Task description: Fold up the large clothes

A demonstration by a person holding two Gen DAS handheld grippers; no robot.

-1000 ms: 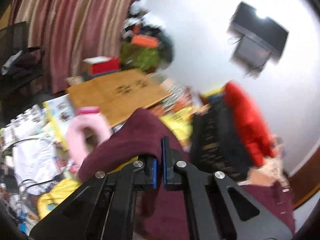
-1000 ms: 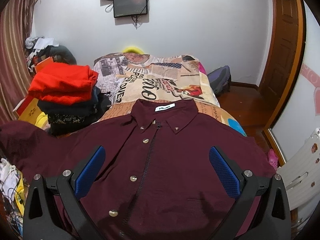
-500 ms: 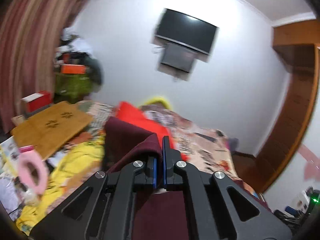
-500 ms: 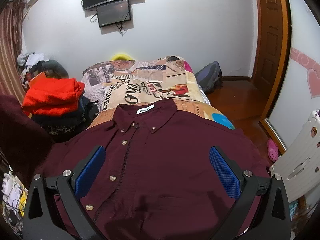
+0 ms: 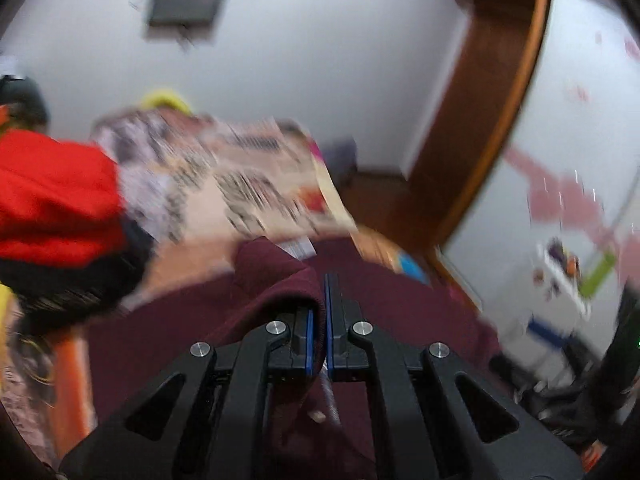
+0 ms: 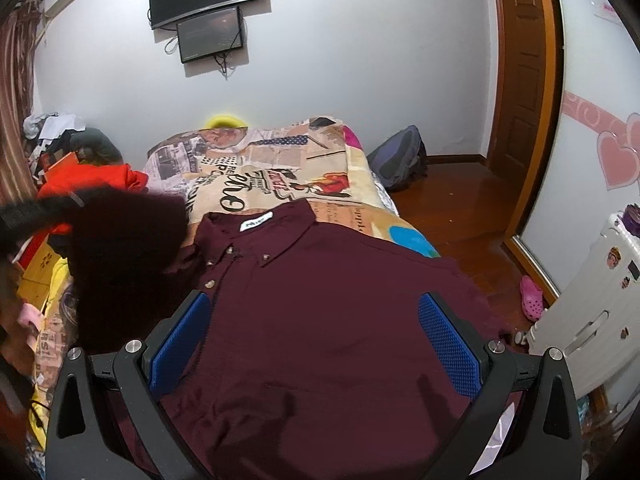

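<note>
One maroon button-up shirt (image 6: 328, 320) lies front-up on the bed (image 6: 280, 176), collar at twelve o'clock, hem toward me. My left tongs (image 5: 316, 320) are clenched on its sleeve (image 5: 272, 276), lifted at nine o'clock, nearest the fold. My right tongs (image 6: 316, 340) hang released over the chest. Folded clothes (image 6: 100, 180) sit at ten, a door (image 6: 520, 80) at two.

shirt (image 6: 328, 320): matt maroon cloth | fingers (image 6: 448, 336): textured blue pads | floor (image 6: 460, 184): glossy wood
</note>
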